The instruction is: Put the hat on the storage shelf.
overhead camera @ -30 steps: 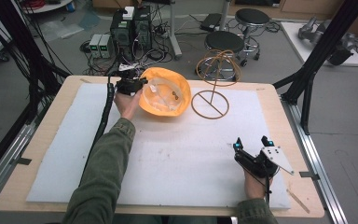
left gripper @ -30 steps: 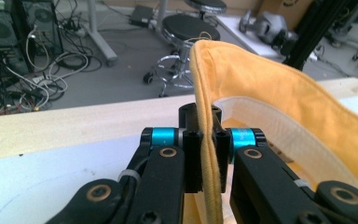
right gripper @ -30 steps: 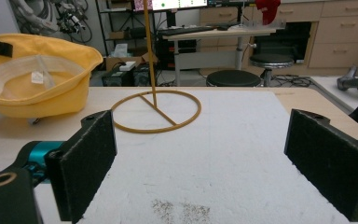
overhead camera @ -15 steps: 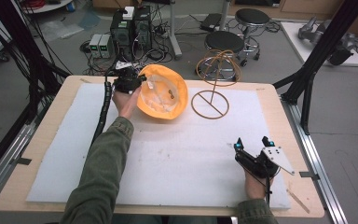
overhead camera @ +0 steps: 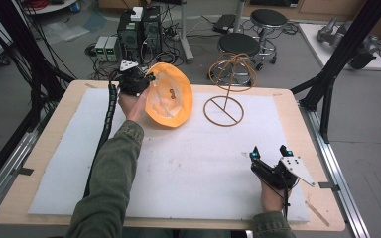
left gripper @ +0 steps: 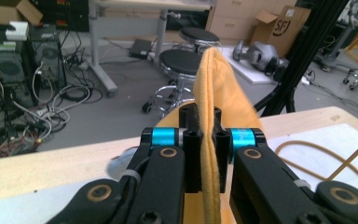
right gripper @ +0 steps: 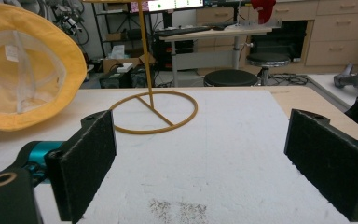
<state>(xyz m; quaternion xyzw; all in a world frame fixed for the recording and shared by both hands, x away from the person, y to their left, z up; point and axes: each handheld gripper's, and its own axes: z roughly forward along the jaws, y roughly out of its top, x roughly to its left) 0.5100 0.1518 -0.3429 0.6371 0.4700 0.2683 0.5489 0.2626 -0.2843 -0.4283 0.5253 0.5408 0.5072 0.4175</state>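
**Orange hat pinched at its brim, lifted near the wire stand**

High view: the left hand-held gripper (overhead camera: 138,82) sits at the far left of the white foam mat (overhead camera: 178,163) on the wooden table (overhead camera: 69,106), clamped on the brim of a soft orange fabric bucket hat (overhead camera: 171,101). The hat is tilted, its pale lining facing the camera. Just right of it stands a thin yellow wire stand with a ring base (overhead camera: 224,110). The right hand-held gripper (overhead camera: 269,151) rests near the mat's front right corner, jaws spread.

Left gripper view: the two black jaws are pressed together on the hat's orange brim (left gripper: 212,140), which rises upright between them.

Right gripper view: the black padded jaws stand wide apart with nothing between them. The hat (right gripper: 28,74) hangs at upper left, the stand's ring (right gripper: 154,112) lying on the mat beyond.
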